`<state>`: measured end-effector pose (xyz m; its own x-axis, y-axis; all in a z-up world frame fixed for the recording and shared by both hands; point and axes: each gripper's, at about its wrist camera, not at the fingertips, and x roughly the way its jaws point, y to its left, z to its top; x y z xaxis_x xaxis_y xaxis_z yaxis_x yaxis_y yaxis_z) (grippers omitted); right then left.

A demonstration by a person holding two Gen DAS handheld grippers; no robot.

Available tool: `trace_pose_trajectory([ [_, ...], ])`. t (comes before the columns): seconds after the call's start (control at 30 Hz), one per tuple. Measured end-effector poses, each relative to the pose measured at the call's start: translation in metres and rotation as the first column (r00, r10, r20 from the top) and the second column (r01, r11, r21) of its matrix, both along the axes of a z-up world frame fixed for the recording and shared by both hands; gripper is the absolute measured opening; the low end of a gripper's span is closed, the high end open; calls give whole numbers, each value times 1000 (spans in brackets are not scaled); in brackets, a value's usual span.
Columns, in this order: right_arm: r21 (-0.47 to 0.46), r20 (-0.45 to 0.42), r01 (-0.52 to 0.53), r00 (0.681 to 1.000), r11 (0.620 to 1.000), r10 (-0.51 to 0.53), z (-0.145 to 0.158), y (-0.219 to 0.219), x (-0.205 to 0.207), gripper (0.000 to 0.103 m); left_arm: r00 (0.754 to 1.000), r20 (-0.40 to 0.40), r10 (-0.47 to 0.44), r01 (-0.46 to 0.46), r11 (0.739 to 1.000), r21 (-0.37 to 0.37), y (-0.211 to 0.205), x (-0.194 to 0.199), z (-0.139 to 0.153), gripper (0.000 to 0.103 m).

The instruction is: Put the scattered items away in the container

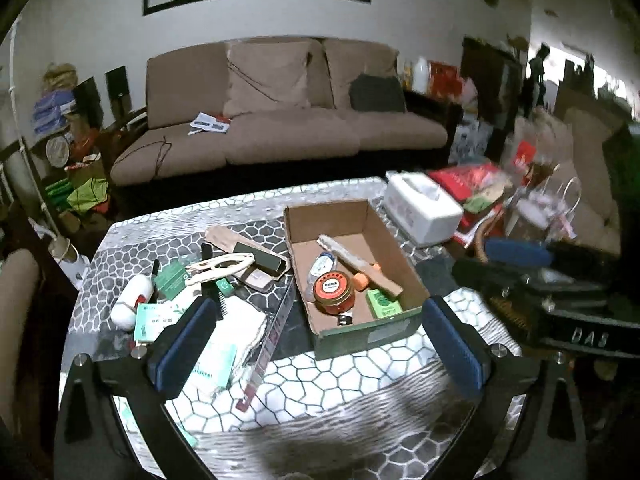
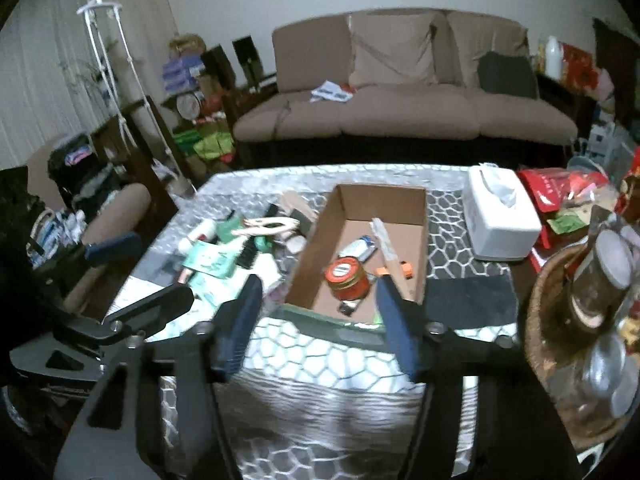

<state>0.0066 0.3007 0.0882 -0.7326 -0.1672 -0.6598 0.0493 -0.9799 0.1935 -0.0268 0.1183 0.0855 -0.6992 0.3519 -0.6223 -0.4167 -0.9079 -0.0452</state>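
Observation:
An open cardboard box [image 1: 400,256] stands mid-table; inside lie a red-lidded jar [image 1: 334,292], a small bottle [image 1: 320,268], a green packet [image 1: 382,304] and a wooden stick. Left of it are scattered a white roller [image 1: 132,300], a cream folding tool [image 1: 220,266], green packets, a white cloth [image 1: 240,328] and a clear ruler [image 1: 272,340]. My left gripper [image 1: 319,303] is open and empty above the box's near edge. My right gripper [image 2: 319,282] is open too, nothing between its pads, in front of the box [image 2: 420,240] and jar [image 2: 347,278].
A white tissue box [image 1: 424,208] sits right of the cardboard box, with red packets behind it. A wicker basket holding a glass jar [image 2: 592,300] stands at the table's right edge. The sofa [image 1: 280,128] lies beyond the far edge. The patterned tabletop [image 1: 360,380] spreads below.

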Motion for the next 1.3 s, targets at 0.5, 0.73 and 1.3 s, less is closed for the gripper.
trace_pose_trajectory([
  [0.5,136,-54,12,999,991,-5,7,-54,55,103,992,-6,127,-127,992,-5,-78,57,-8,103],
  [0.73,278,84,67,992,958,-94,-25,-66,62,103,990,46,132,-129,990,-61,-94,75,-22,103],
  [1.3,266,22,128,990,956,-139,-1,-84,88,103,985,-1,175,-174,981,-90,-98,83,-18,103],
])
